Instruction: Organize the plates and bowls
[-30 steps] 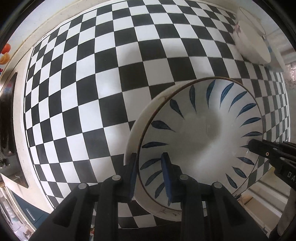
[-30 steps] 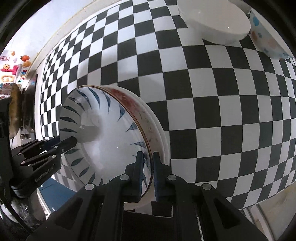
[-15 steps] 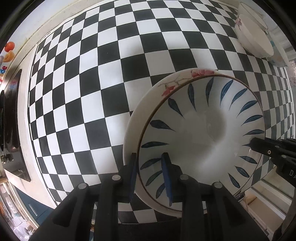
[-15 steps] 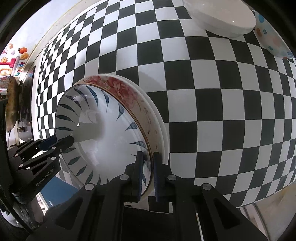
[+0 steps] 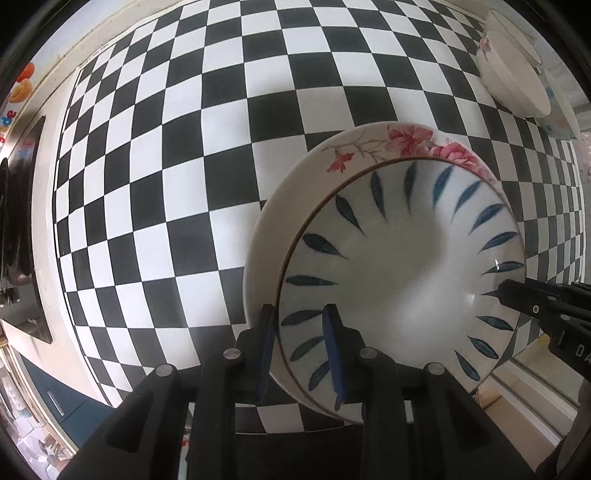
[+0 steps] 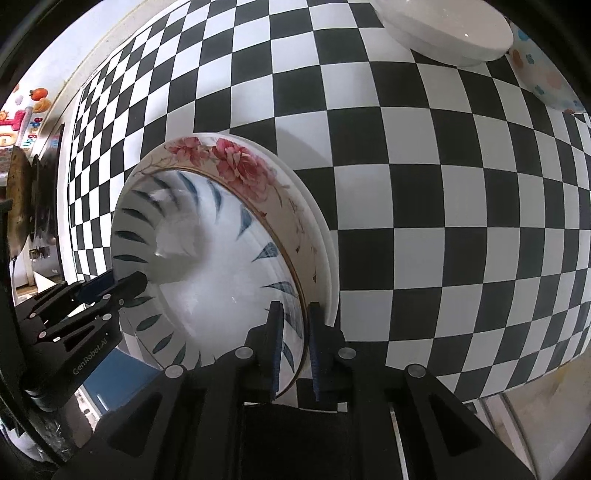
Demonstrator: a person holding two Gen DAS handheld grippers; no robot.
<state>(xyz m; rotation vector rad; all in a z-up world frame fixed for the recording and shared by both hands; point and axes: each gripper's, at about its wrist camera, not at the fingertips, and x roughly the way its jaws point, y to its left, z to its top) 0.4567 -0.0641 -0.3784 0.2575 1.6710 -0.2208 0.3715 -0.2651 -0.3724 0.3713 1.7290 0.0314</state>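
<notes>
A white bowl with blue leaf marks [image 5: 399, 273] is held over a plate with pink flowers [image 5: 406, 138], which lies on the checkered table. My left gripper [image 5: 301, 350] is shut on the bowl's near rim, one finger inside and one outside. My right gripper [image 6: 293, 345] is shut on the opposite rim of the same bowl [image 6: 221, 266]. The flower plate [image 6: 243, 166] shows behind the bowl in the right wrist view. Each gripper appears at the edge of the other's view.
The black-and-white checkered table [image 5: 221, 110] spreads to the far wall. A white bowl [image 5: 513, 81] and a dotted dish [image 6: 546, 74] sit at the far right, with a white plate [image 6: 447, 33] beside them. The table's edge runs close on the near side.
The bowl and both grippers have moved so more of the flower plate's rim shows beyond the bowl. The far dishes have shifted toward the upper right.
</notes>
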